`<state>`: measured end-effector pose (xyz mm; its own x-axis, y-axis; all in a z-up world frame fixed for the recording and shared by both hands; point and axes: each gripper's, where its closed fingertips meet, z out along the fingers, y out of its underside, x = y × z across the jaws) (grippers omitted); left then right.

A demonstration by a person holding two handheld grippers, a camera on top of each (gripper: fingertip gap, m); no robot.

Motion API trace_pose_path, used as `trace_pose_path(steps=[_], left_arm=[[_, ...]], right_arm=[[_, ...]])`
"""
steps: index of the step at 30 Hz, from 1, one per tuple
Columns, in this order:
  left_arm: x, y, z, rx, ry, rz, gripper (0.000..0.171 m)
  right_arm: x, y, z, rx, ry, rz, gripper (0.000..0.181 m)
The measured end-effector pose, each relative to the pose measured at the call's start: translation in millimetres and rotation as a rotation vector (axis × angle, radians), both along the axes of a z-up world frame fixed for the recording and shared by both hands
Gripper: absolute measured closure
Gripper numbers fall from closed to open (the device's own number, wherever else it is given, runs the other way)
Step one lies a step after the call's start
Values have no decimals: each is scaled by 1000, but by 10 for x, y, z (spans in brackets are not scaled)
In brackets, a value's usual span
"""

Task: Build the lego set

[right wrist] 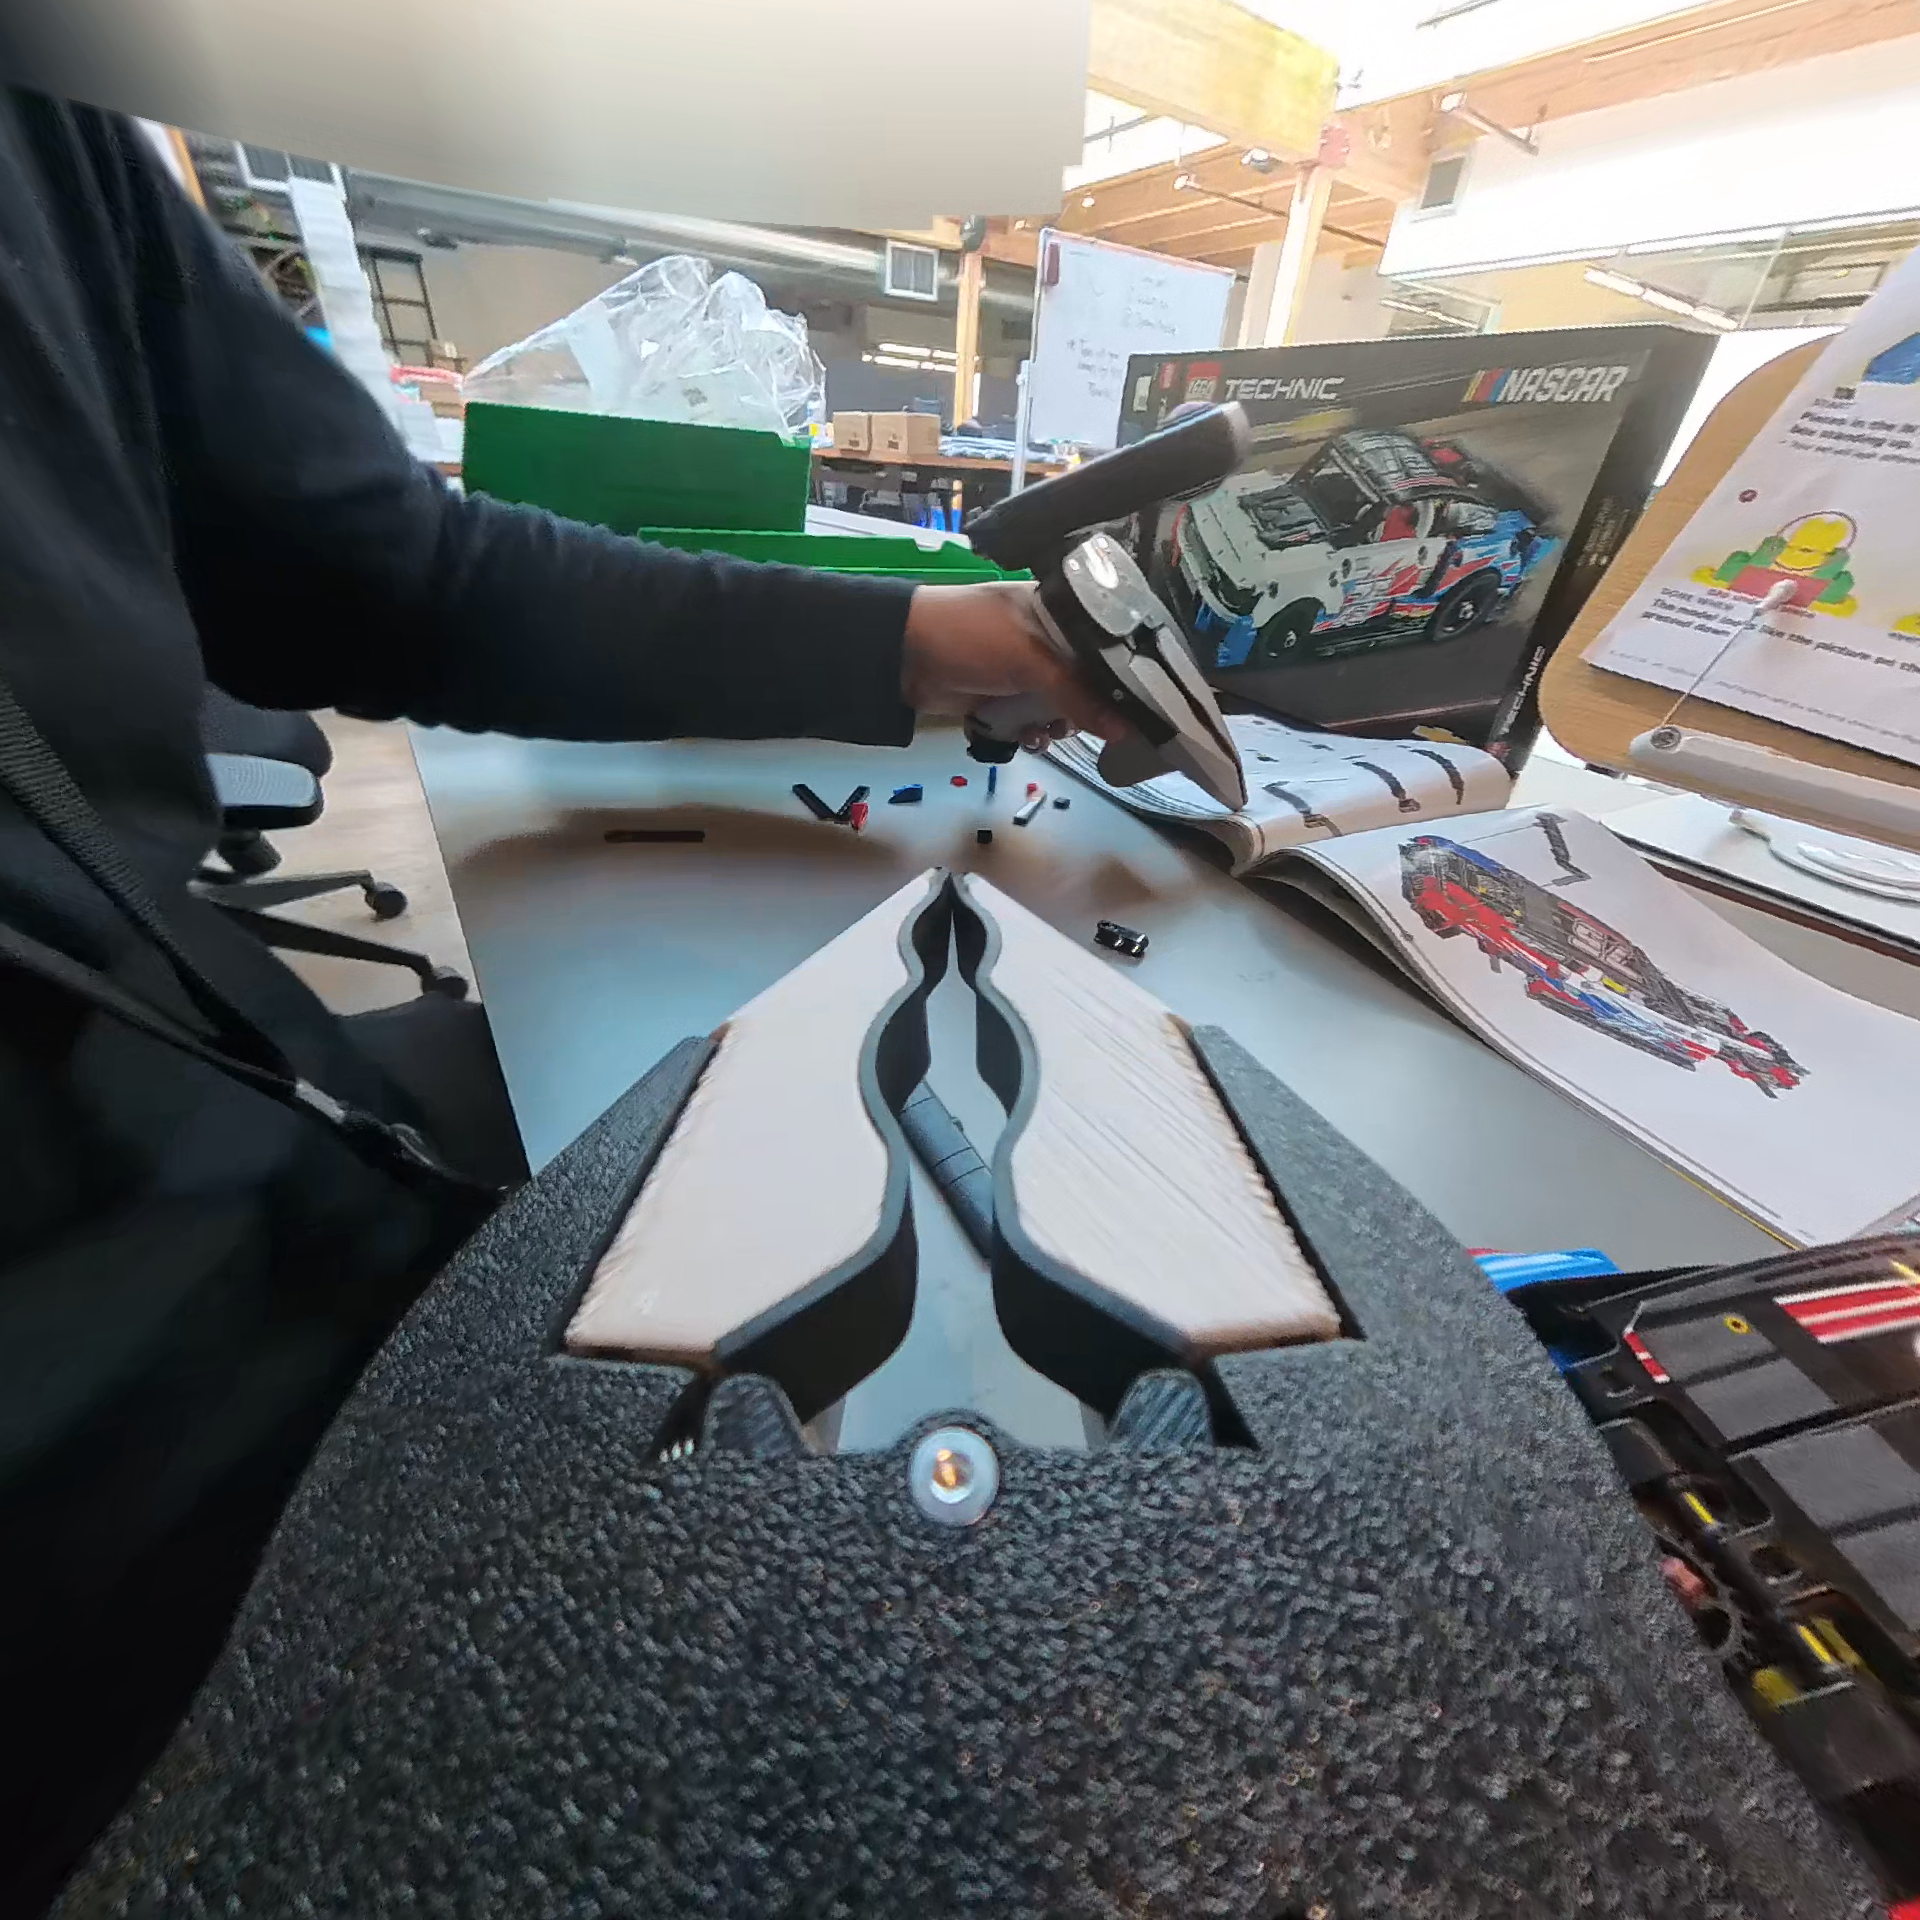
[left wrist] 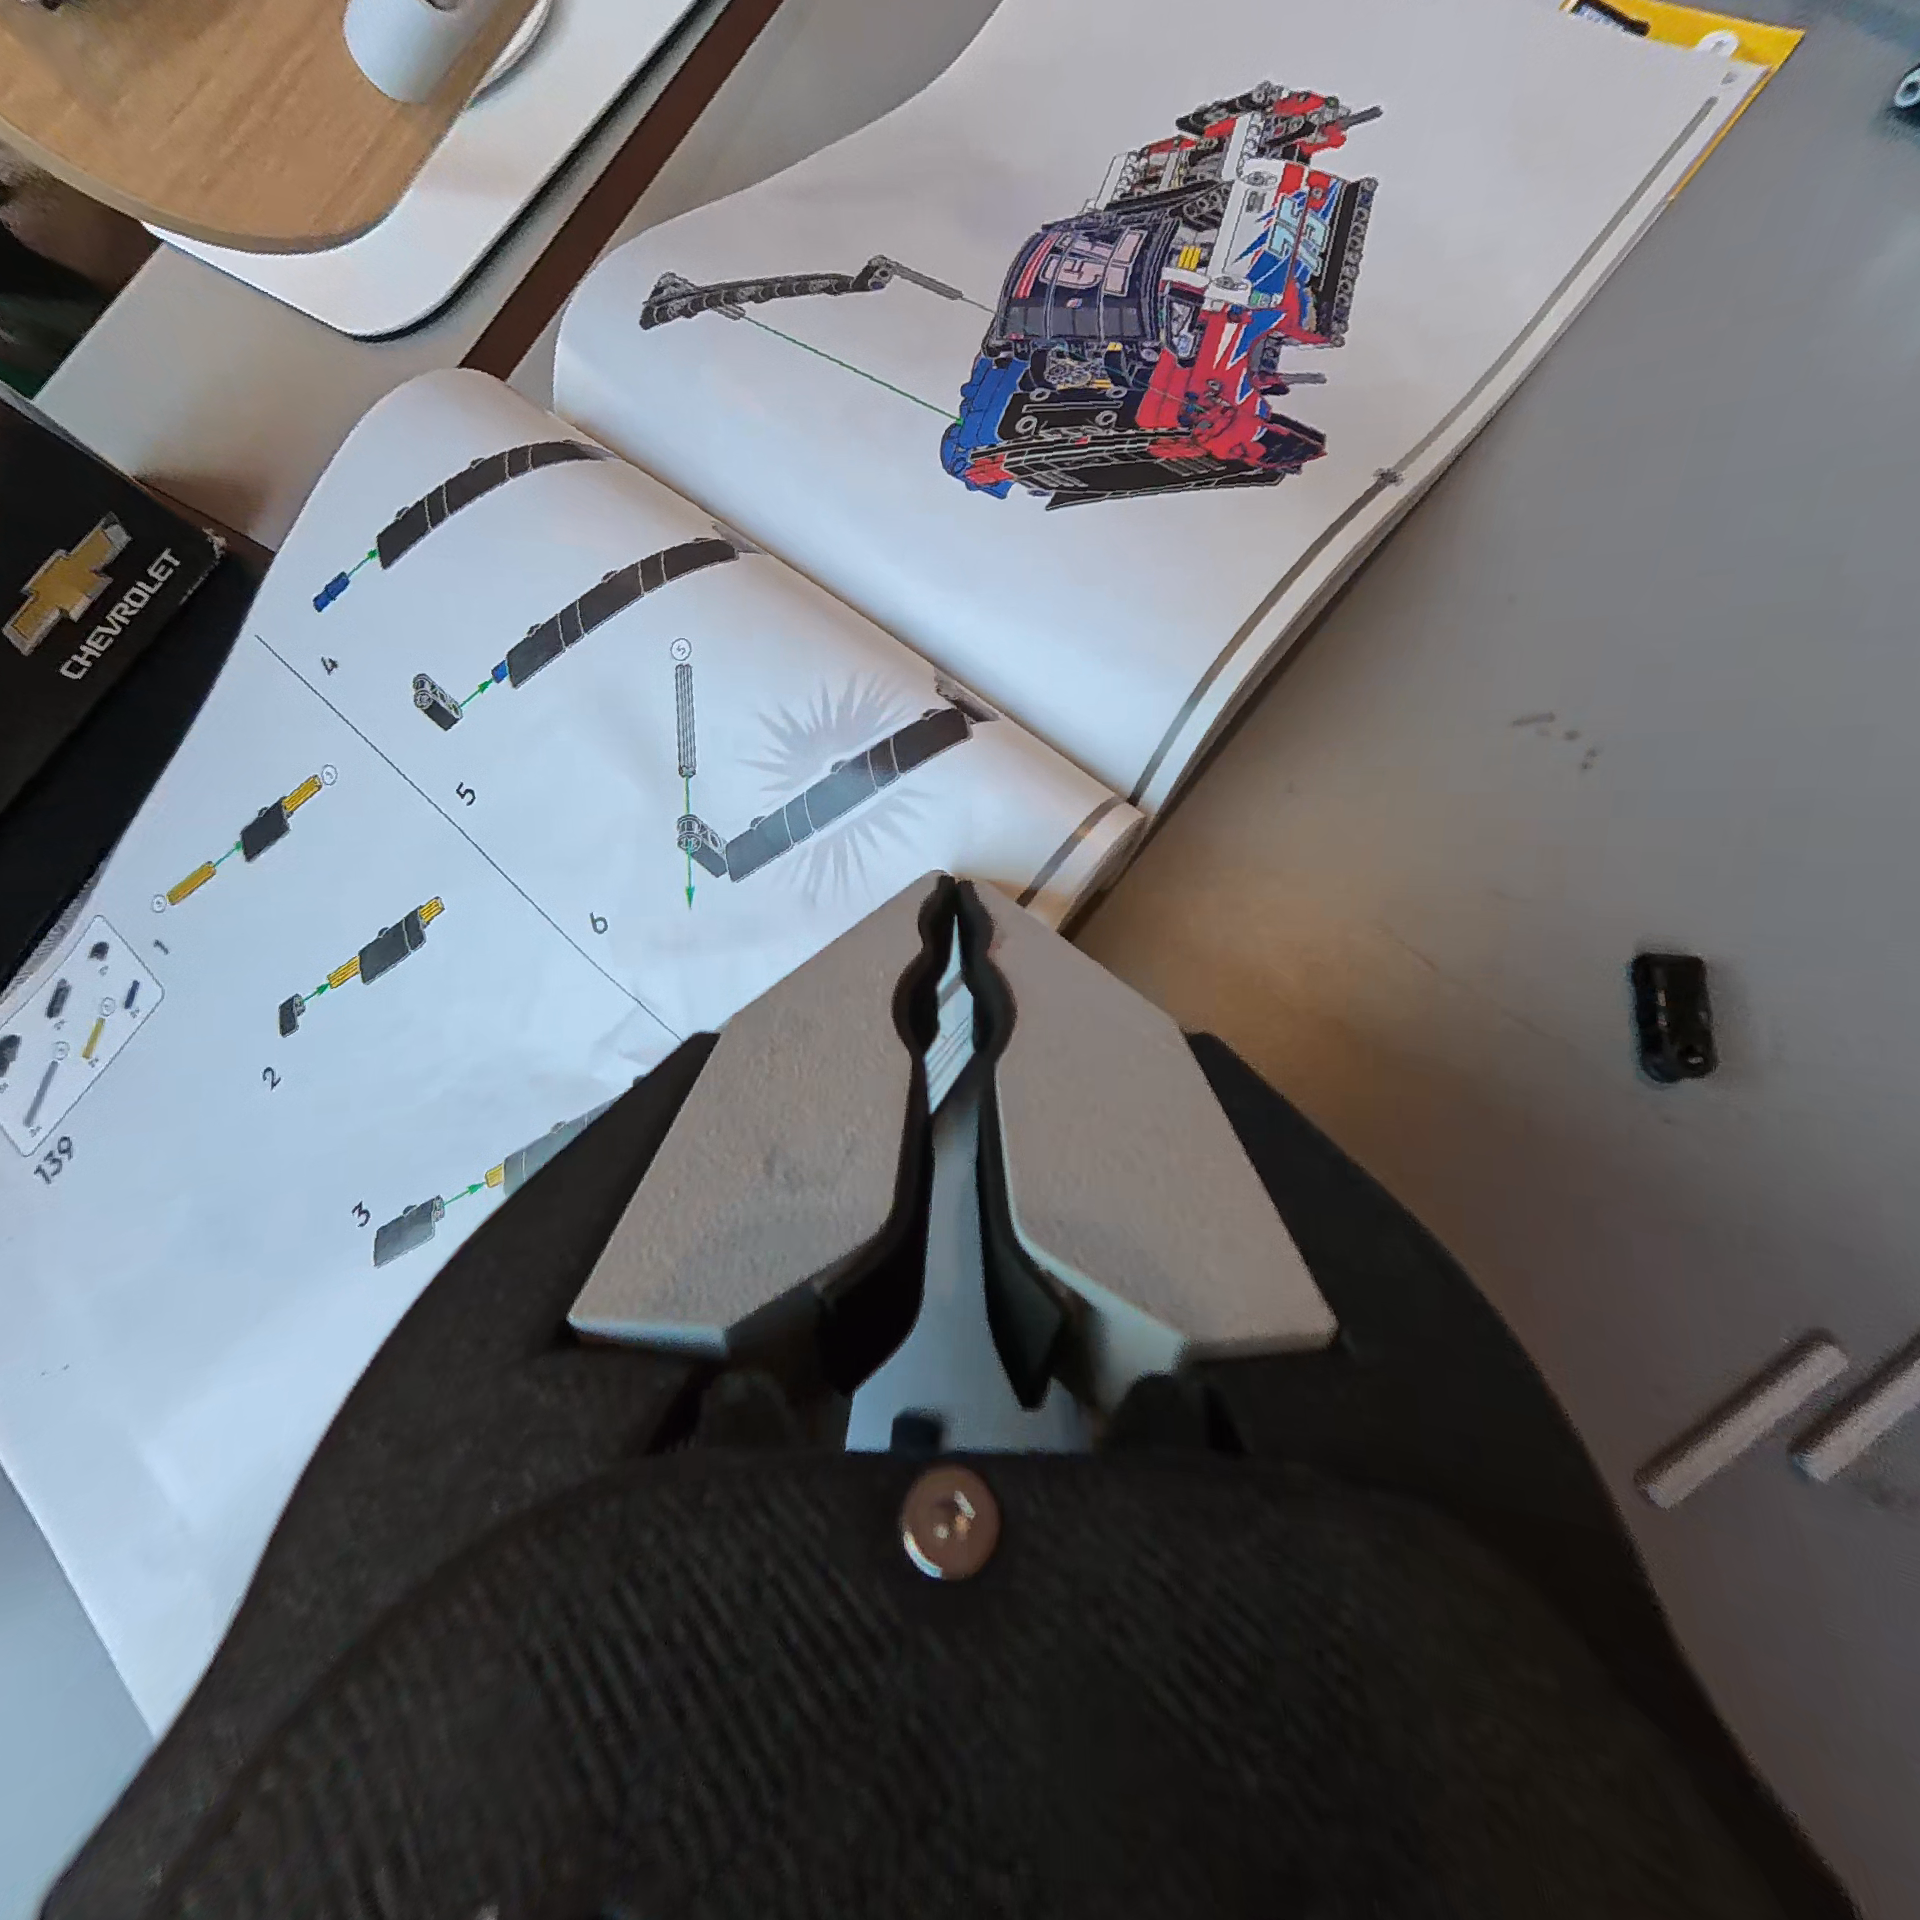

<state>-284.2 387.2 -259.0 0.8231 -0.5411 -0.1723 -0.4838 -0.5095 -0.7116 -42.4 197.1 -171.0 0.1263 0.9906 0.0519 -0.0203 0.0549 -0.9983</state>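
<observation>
We hold both tools closed and empty: the left hand-held gripper (left wrist: 954,896) over the open manual (left wrist: 727,644), the right hand-held gripper (right wrist: 951,883) above the surface (right wrist: 644,956). The car (right wrist: 1766,1455) sits mostly built at its right; loose pieces (right wrist: 935,795) (small ones) wait ahead.

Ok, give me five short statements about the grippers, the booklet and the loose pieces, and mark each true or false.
1. The instruction booklet lies open on the table. True.
2. The left gripper is wide open. False: its fingertips meet, with no piece between them.
3. A small black piece lies on the table beside the booklet. True.
4. The right gripper grips a red brick at its tips. False: the tips are shut on nothing; a dark grey piece only shows below, through the gap.
5. The set's box stands upright behind the booklet. True.
</observation>
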Motion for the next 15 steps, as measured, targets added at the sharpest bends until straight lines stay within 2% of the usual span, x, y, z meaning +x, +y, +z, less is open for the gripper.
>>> trace_pose_path(steps=[5,9,11,15], left_arm=[[37,-179,174,26,-31,-25,165],[218,-523,336,11,-111,-95,157],[359,-701,314,-16,-118,-140,154],[666,-973,75,-98,-77,-240,150]], right_arm=[[60,101,51,-46,50,-38,179],[45,128,33,-49,35,-57,174],[19,121,8,-37,13,-62,173],[-11,118,-23,-24,-13,-71,173]])
